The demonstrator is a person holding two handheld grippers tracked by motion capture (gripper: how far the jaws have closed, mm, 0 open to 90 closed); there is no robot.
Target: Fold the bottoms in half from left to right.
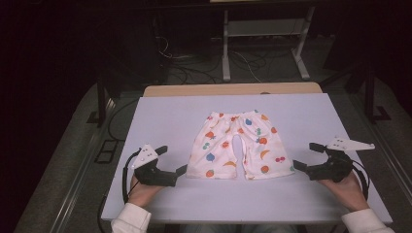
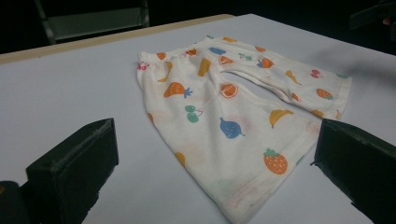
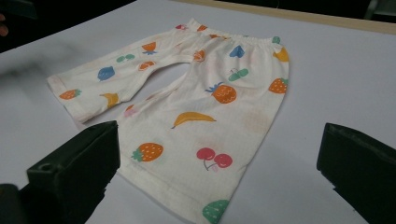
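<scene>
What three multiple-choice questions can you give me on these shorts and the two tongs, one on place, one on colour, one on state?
1. Where do the shorts lie?
A. mid-table, between both tongs
B. hanging off the far edge
C. on the floor

2. What colour is the table top?
A. red
B. pale lilac-white
C. green

3. How are the left tongs and right tongs?
A. both open, holding nothing
B. both shut on fabric
C. one shut on the waistband

Answers: 1 A, the shorts lie flat mid-table; 2 B, the bare surface is pale; 3 A, both gripper views show the jaws apart, gripping nothing.
</scene>
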